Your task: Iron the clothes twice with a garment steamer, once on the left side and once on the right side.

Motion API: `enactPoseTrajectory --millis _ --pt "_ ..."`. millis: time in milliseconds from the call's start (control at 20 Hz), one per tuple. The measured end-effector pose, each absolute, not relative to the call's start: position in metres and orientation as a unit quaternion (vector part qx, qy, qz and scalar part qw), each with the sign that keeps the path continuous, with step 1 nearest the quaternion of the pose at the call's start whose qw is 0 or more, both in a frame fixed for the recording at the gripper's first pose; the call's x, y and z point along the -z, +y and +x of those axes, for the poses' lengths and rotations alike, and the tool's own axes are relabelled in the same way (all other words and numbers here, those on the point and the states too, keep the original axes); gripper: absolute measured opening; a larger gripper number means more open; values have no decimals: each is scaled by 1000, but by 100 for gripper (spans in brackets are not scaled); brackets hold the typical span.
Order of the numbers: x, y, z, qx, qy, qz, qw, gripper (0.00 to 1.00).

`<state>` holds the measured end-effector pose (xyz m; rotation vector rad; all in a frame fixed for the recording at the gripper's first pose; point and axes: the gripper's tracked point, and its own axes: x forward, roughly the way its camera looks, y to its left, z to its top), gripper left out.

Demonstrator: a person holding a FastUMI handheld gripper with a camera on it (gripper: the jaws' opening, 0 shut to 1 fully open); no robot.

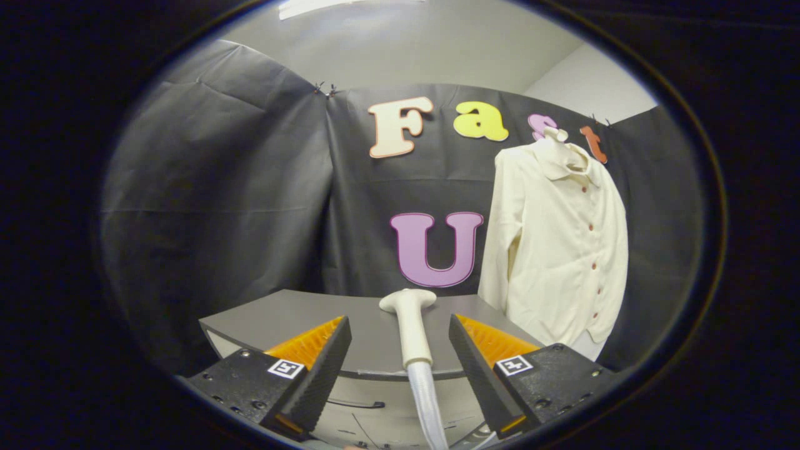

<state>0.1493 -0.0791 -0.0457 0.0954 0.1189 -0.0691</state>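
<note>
Black cloth walls close off the booth, with a pale ceiling above. Against the cloth stands a grey table (300, 312) with a rounded front edge, and beside its far corner hangs a cream shirt (556, 244) on a form, buttoned down the front with a row of small dark buttons, collar up and both sleeves hanging loose.

On the table lies the steamer (409, 325), a white wand with its flat head pointing toward the back wall and its handle running toward the camera. A ribbed hose (428, 400) leaves the handle's near end and drops over the table's front edge.

The gripper (400, 350) has its 2 fingers spread wide, 1 on each side of the steamer's handle (a clear gap shows on both sides). Neither finger touches the handle or the hose, and nothing is held. The fingertips sit over the front part of the table, level with the lower half of the handle, while the steamer's head lies just beyond them.

The shirt hangs well apart from the fingers, beyond the table.
</note>
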Motion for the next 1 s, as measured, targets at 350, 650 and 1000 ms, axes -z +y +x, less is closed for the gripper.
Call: enactPoseTrajectory --millis 350,650,1000 --pt "70 -84 204 25 102 57 993 96" --pt "96 -88 237 32 135 53 989 95" --pt "141 -85 247 54 206 42 976 79"
